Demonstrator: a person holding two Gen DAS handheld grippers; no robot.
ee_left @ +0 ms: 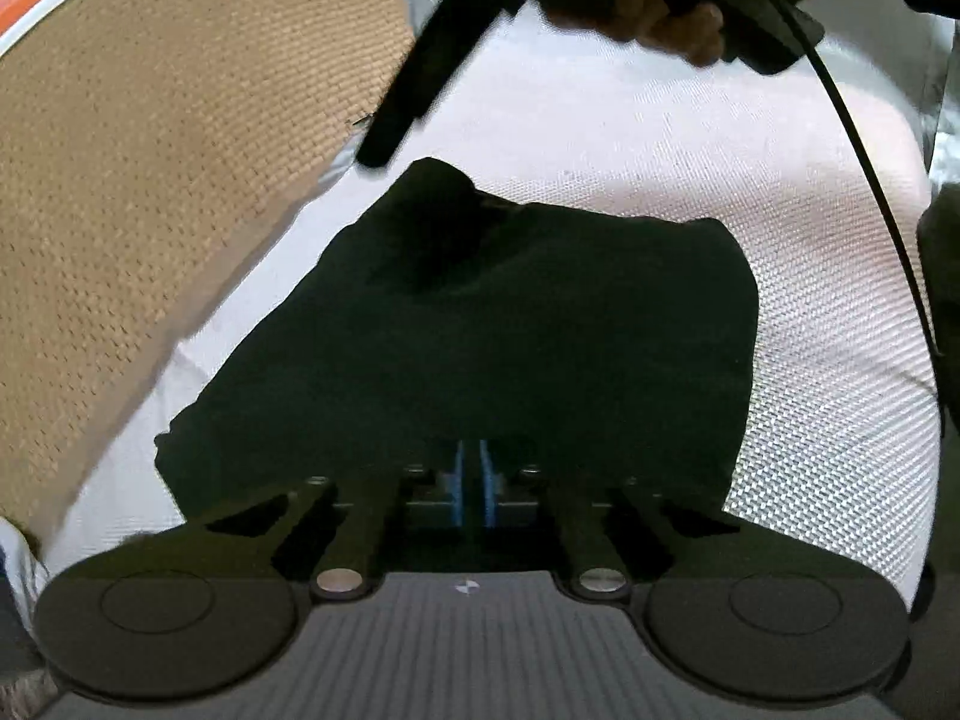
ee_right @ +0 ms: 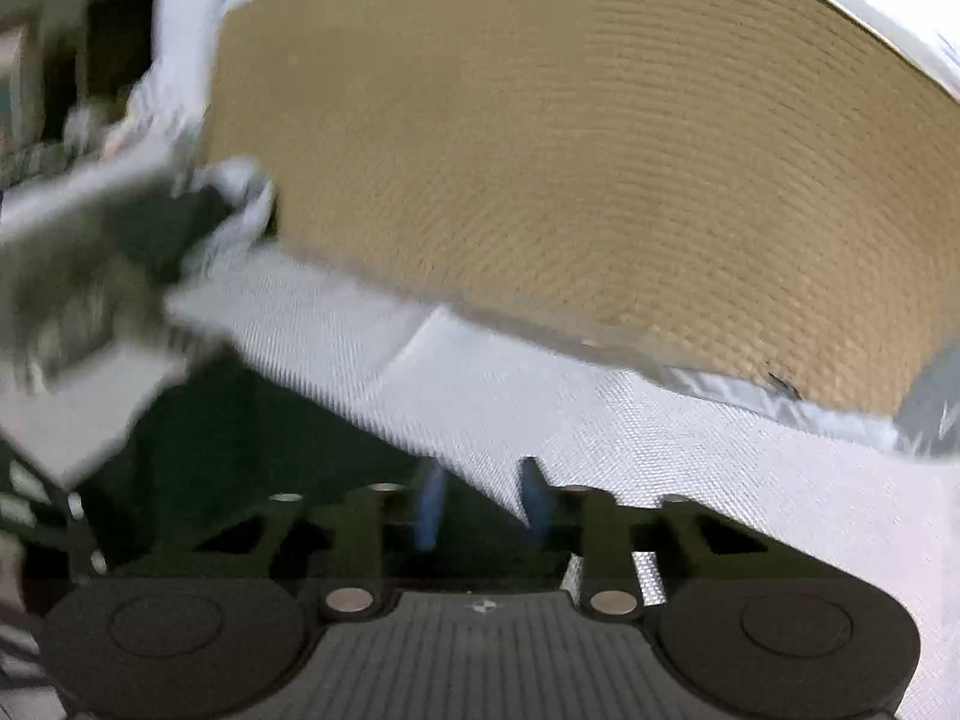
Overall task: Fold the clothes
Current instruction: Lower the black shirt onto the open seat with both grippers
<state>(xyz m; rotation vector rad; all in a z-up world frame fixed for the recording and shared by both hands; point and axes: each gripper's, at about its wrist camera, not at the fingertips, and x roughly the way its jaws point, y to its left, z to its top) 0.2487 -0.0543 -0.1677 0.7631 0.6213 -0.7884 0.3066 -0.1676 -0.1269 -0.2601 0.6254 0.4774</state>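
I am pinching the near edge of the dark garment [ee_left: 510,324] with my left gripper [ee_left: 474,480], centre frame on the white cloth [ee_left: 810,360]. My right gripper [ee_right: 480,504] is hanging spread, holding nothing, at lower centre of its blurred view.

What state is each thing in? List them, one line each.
Left gripper: shut on the dark garment's near edge.
Right gripper: open, blurred, fingers over the dark garment's edge.
Dark garment: bunched, lying on the white cloth.
White cloth: spread flat.
Tan mat: lying flat.
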